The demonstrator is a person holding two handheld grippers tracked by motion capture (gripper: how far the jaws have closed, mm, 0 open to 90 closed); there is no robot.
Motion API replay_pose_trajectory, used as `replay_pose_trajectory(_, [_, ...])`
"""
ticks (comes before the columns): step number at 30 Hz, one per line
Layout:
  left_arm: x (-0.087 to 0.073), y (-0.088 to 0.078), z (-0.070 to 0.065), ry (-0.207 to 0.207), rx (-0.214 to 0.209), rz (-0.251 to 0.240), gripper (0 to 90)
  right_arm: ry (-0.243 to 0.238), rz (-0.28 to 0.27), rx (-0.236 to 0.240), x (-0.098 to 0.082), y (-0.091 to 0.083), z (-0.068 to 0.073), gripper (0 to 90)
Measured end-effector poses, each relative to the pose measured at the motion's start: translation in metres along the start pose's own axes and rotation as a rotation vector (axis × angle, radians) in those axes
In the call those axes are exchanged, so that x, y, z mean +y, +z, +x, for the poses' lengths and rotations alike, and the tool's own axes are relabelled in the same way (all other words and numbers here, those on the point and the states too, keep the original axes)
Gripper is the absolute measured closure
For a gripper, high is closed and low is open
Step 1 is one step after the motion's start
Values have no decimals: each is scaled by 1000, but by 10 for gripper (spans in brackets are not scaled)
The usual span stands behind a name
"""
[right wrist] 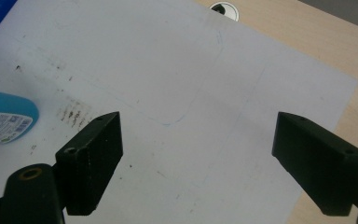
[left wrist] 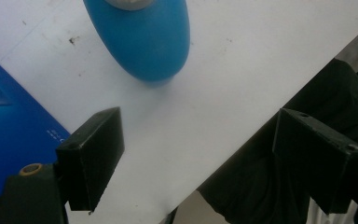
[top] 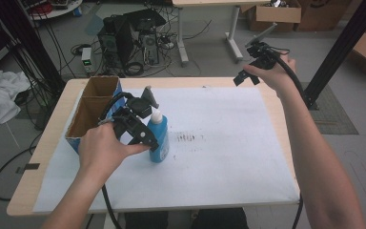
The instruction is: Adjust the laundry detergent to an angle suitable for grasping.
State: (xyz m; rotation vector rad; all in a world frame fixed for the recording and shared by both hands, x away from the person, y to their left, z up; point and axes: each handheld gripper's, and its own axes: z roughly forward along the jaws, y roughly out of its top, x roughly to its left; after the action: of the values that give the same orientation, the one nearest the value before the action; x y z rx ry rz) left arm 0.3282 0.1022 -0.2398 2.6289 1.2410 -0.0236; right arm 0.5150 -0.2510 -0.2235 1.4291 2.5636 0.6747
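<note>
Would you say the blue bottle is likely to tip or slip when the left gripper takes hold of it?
The blue bottle stands upright, tall and narrow-based, so a sideways nudge would probably tip it. Its smooth, rounded plastic body looks somewhat slippery between flat jaws. The left gripper is open beside it.

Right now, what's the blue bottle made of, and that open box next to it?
The blue bottle looks like plastic: smooth, slightly glossy, with rounded moulded sides, a white cap and a printed label. The open box looks like cardboard: dull brown inside with thin, straight walls and a divider, and printed blue outside. Both are guesses from looks alone.
</note>
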Motion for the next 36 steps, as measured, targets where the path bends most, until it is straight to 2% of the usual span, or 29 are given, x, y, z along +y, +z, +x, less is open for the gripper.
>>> replay_pose_trajectory(20, [2, -1, 4, -18, -5, 2, 171, -3, 3, 1, 2, 4, 1, 164])
replay_pose_trajectory(36, [3, -3, 2, -25, -3, -7, 172, -4, -3, 0, 0, 1, 2, 163])
